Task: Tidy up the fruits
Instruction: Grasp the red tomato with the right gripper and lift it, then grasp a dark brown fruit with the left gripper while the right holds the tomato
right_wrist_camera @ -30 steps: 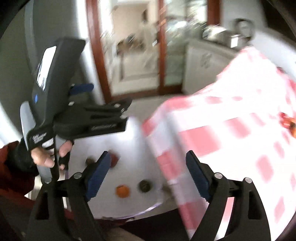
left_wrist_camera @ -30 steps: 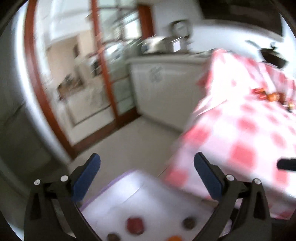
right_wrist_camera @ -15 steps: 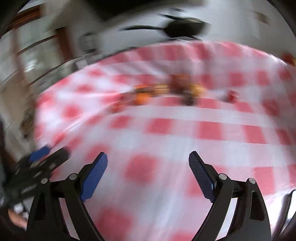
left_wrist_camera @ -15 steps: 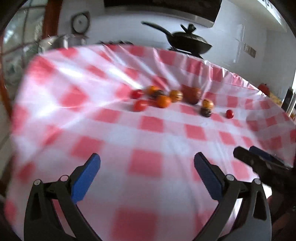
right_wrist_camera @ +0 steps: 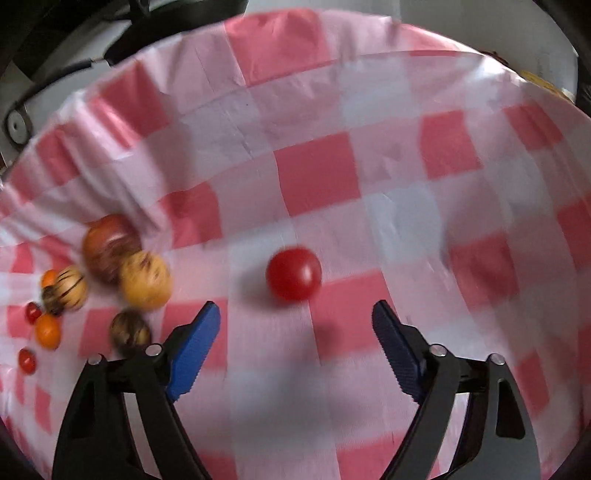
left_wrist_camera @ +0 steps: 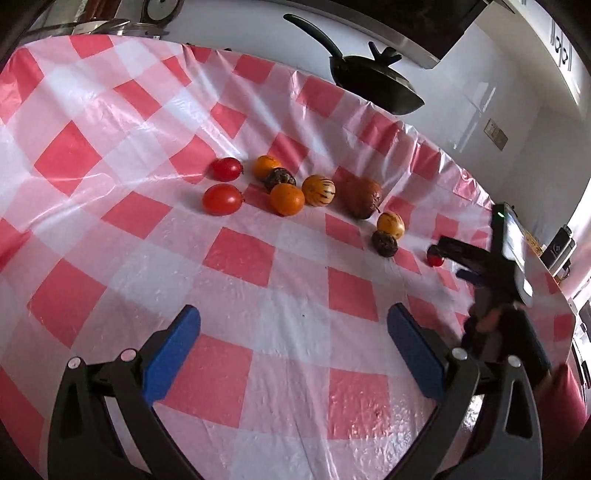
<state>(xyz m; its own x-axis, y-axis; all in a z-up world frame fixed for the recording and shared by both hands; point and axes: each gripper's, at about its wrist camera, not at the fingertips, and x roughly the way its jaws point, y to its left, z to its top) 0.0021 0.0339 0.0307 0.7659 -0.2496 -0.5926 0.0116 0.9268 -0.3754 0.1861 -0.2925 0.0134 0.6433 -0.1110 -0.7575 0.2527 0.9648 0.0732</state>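
Observation:
Several fruits lie in a loose row on the red-and-white checked tablecloth: two red tomatoes, two oranges, a striped yellow fruit, a brown pear and two small round fruits. A small red tomato sits apart on the right. My right gripper hovers just short of it. Its jaws are closing, with nothing between them. In the left wrist view that gripper half hides the small tomato. My left gripper stands open over bare cloth, well short of the row.
A black lidded pan stands behind the table's far edge, with metal pots at the back left. A person's hand holds the right gripper. The pear and its neighbours lie to the left of the right gripper.
Both views swung from the doorway and a white tray of fruit below onto the table. The right gripper then moved across to the lone small tomato, its jaws a little narrower.

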